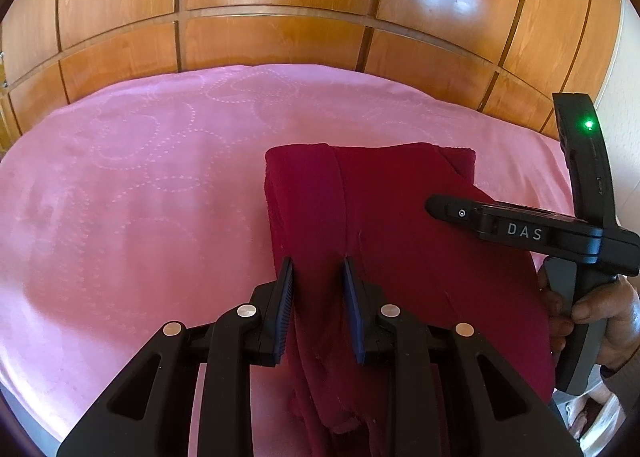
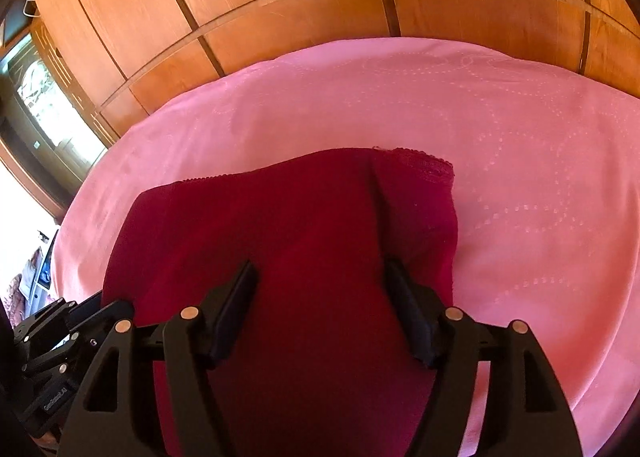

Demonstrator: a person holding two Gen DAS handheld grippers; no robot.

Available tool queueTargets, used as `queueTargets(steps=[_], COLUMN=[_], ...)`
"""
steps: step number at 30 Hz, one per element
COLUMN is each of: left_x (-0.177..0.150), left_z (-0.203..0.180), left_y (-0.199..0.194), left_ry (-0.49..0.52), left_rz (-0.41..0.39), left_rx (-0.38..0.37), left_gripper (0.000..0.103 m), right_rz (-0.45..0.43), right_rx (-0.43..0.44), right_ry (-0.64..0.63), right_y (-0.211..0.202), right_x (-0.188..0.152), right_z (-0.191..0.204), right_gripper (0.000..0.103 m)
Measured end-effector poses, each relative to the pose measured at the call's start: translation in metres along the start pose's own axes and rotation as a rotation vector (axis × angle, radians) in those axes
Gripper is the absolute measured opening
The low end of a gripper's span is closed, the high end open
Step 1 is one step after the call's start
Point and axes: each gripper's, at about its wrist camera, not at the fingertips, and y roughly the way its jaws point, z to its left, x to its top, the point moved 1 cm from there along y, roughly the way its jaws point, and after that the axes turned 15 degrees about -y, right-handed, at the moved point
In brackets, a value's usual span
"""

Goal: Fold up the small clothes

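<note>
Left wrist view: a pink bedspread with a dotted swirl pattern fills the left and centre, and wooden panels rise behind it. Further right lies the dark red garment, folded into layers on the bedspread, its far edge straight and its near end bunched and wrinkled. The left tongs sit over the garment's left strip, the blue pads parted with a band of red cloth rising between them; the cloth runs through the gap, but whether the pads press it cannot be told. To the right of that, the right tongs reach in from the side above the garment (the letters DAS show on the body), and a hand grips the handle at the far right edge.

Right wrist view: at the far left edge is a glass-fronted cabinet, and below it the black linkage of the other gripper. The red garment lies in the centre on the bedspread, with a lace-trimmed edge at its far right corner. The right tongs stand wide apart above the cloth, holding nothing.
</note>
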Motion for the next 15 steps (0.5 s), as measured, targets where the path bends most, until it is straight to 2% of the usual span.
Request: queueTargets(steps=[2, 11, 12, 13, 14, 15], left_x=[-0.001, -0.004, -0.004, -0.005, -0.006, -0.006], left_z=[0.000, -0.002, -0.001, -0.001, 0.000, 0.000], left_y=[-0.005, -0.015, -0.014, -0.013, -0.013, -0.013], left_ry=[-0.009, 0.010, 0.010, 0.008, 0.004, 0.002], left_rz=[-0.007, -0.015, -0.011, -0.008, -0.008, -0.008], left_rx=[-0.005, 0.013, 0.015, 0.014, 0.009, 0.005], left_gripper=[0.041, 0.043, 0.045, 0.055, 0.059, 0.059], right_rz=[-0.004, -0.031, -0.034, -0.035, -0.036, -0.037], right_rx=[-0.002, -0.011, -0.007, -0.002, 0.003, 0.011], right_ry=[0.001, 0.000, 0.002, 0.005, 0.009, 0.013], right_y=[0.000, -0.010, -0.013, -0.017, -0.020, -0.023], right_x=[0.000, 0.001, 0.000, -0.002, -0.004, -0.007], right_z=[0.002, 0.006, 0.005, 0.004, 0.003, 0.001], right_gripper=[0.072, 0.089, 0.091, 0.092, 0.092, 0.093])
